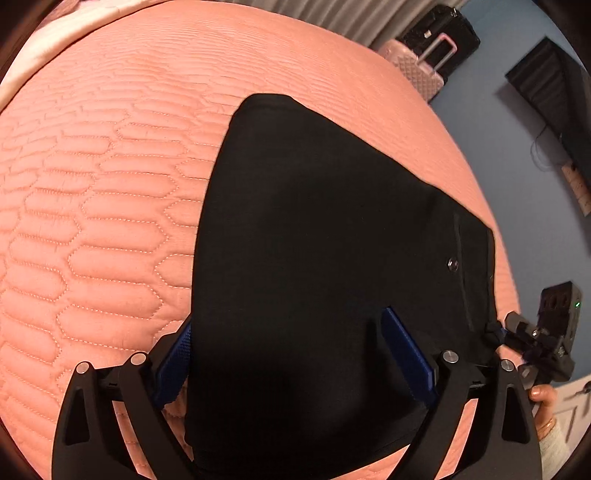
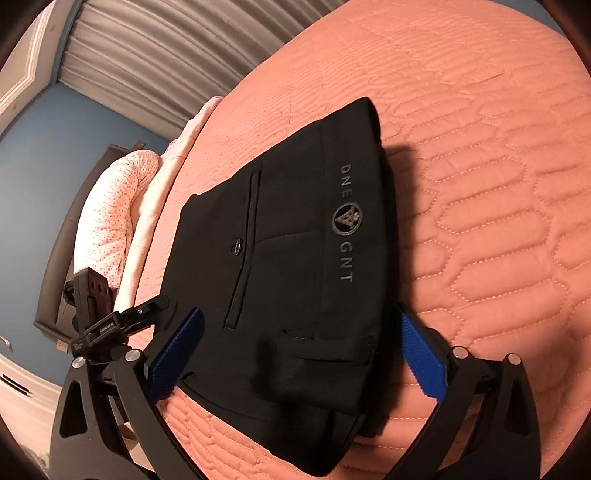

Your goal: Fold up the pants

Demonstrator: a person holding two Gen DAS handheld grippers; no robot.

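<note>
The black pants (image 1: pixel 314 229) lie folded into a compact stack on the pink quilted bedspread (image 1: pixel 92 184). In the right wrist view the pants (image 2: pixel 295 240) show a back pocket with a button and a grey logo strip. My left gripper (image 1: pixel 288 354) is open, its blue pads either side of the pants' near edge. My right gripper (image 2: pixel 299 350) is open too, its blue pads straddling the near end of the fold. The right gripper also shows at the pants' right corner in the left wrist view (image 1: pixel 535 339). The left gripper shows at the left in the right wrist view (image 2: pixel 107 321).
The bedspread (image 2: pixel 480 184) stretches wide around the pants. A floral pillow (image 2: pixel 110 218) lies at the bed's head. A pink suitcase (image 1: pixel 421 62) and a black bag (image 1: pixel 439 33) stand by the curtains beyond the bed. Blue walls surround the room.
</note>
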